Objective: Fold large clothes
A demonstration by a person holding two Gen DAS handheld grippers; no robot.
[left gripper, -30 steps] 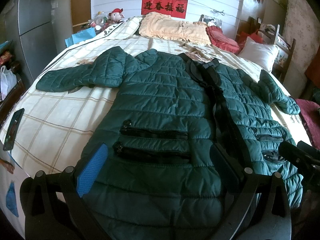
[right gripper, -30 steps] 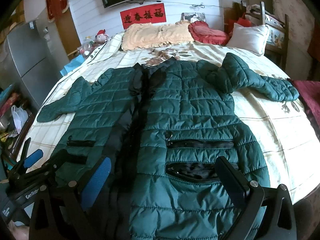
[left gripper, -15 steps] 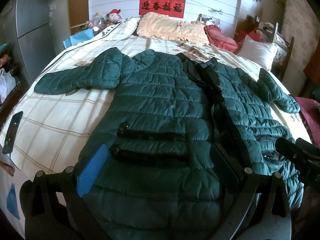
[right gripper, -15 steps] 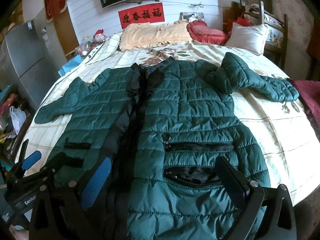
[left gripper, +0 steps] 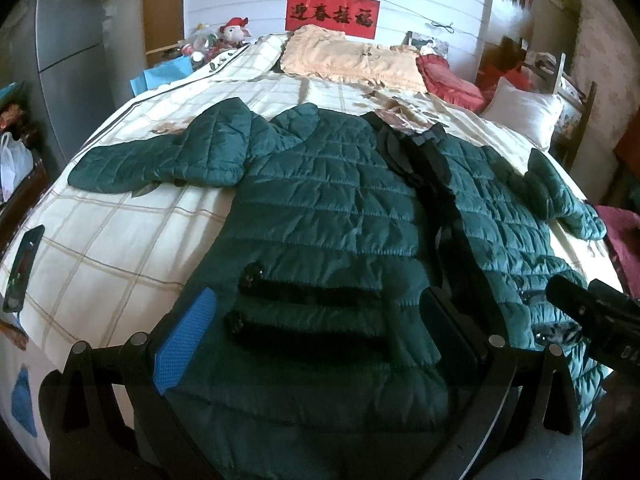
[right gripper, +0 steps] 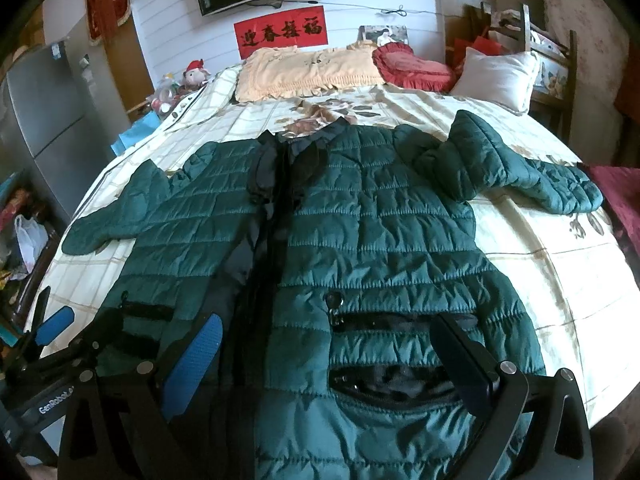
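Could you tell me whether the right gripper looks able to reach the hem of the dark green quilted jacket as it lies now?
Probably yes: the right gripper hangs open just above the dark green quilted jacket near its hem, with nothing lying between them.

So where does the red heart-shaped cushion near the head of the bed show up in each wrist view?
Left wrist view: the red heart-shaped cushion sits upper right of centre, right of the beige pillow.
Right wrist view: the cushion sits top centre-right, between the beige pillow and the white pillow.
Shared landmark: the red banner with gold characters on the wall.
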